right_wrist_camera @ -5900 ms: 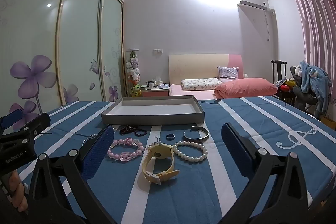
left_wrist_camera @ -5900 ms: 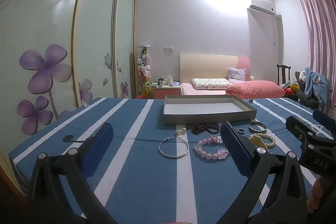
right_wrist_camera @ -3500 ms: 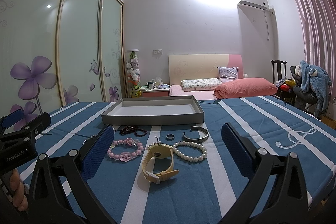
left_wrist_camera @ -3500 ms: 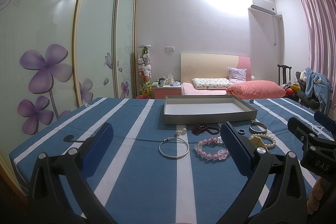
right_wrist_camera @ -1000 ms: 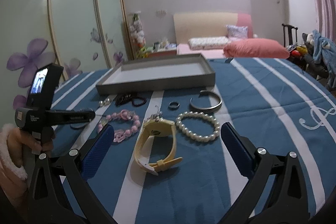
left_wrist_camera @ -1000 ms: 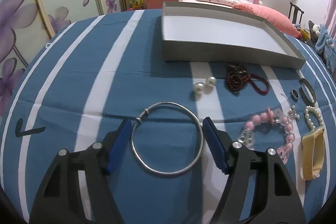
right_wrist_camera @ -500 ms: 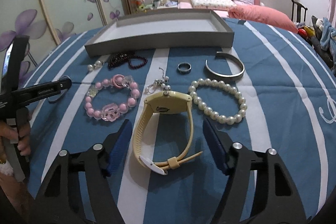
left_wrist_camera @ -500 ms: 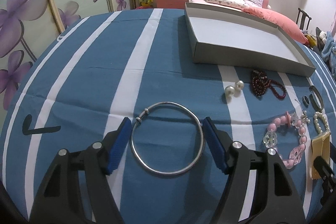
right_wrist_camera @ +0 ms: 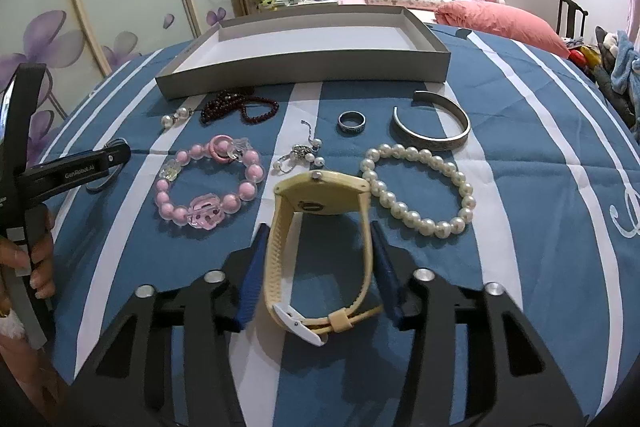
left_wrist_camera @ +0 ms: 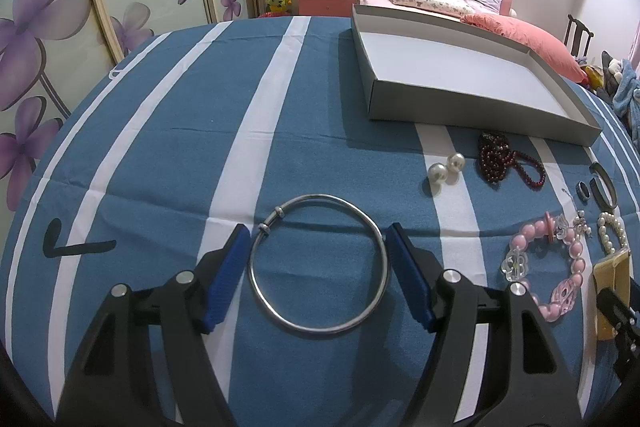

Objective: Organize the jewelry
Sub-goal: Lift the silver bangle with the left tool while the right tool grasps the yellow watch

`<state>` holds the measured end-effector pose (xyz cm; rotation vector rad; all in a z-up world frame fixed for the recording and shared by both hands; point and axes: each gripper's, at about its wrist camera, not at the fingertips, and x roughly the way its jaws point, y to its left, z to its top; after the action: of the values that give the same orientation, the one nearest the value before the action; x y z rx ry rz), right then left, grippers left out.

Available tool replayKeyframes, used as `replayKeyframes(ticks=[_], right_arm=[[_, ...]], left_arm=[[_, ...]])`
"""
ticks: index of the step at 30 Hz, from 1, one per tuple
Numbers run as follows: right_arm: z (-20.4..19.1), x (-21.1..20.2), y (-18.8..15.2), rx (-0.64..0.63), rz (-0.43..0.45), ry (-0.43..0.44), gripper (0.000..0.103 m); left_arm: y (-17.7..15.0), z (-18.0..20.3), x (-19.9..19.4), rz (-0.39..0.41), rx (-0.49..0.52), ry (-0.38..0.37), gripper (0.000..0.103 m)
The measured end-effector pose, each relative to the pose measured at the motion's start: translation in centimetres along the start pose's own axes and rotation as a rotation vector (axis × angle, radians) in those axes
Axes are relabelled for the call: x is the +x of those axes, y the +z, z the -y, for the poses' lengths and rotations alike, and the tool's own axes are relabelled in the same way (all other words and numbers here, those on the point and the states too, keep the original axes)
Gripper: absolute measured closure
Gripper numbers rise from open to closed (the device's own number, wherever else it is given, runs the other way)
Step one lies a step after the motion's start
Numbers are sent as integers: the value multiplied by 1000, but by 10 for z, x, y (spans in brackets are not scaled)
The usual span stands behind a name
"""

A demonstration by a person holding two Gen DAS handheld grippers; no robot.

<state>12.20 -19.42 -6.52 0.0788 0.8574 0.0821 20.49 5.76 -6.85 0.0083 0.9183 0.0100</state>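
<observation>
My left gripper point(left_wrist_camera: 317, 227) is shut on a thin silver bangle point(left_wrist_camera: 276, 311), its blue pads against the ring's left and right sides, low over the striped blue cloth. My right gripper point(right_wrist_camera: 318, 227) has its jaws closing on a pale yellow watch point(right_wrist_camera: 320, 195). The pads meet the looped strap on both sides, and the watch stands on its edge. An empty grey tray point(right_wrist_camera: 304, 69) lies beyond the jewelry. In the right wrist view the left gripper's point(right_wrist_camera: 96, 163) side shows at the far left, held by a hand point(right_wrist_camera: 40, 267).
Between the watch and the tray lie a pink bead bracelet point(right_wrist_camera: 206, 213), a pearl bracelet point(right_wrist_camera: 412, 217), a silver cuff point(right_wrist_camera: 428, 141), a ring point(right_wrist_camera: 351, 123), a small charm point(right_wrist_camera: 300, 151), dark red beads point(right_wrist_camera: 240, 109) and pearl earrings point(left_wrist_camera: 446, 167). A bed and wardrobe doors stand behind.
The right gripper dropped toward the watch and its jaws narrowed from wide apart to the strap. The left gripper shifted left a little, carrying the bangle across the cloth.
</observation>
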Motion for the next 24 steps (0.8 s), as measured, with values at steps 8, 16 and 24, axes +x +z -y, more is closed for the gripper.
replayKeyframes(ticks=[8,16,24], right_arm=[[8,-17,5,10,111,54,63],[0,-45,21,-84,315,23,63],[6,-59,38,-88,481,4,62]], left_arm=[[-3,-2,-8,34,-6,-6,35],[-1,8,-45,200,5,-9,35],[5,28,-82,388,32,2,35]])
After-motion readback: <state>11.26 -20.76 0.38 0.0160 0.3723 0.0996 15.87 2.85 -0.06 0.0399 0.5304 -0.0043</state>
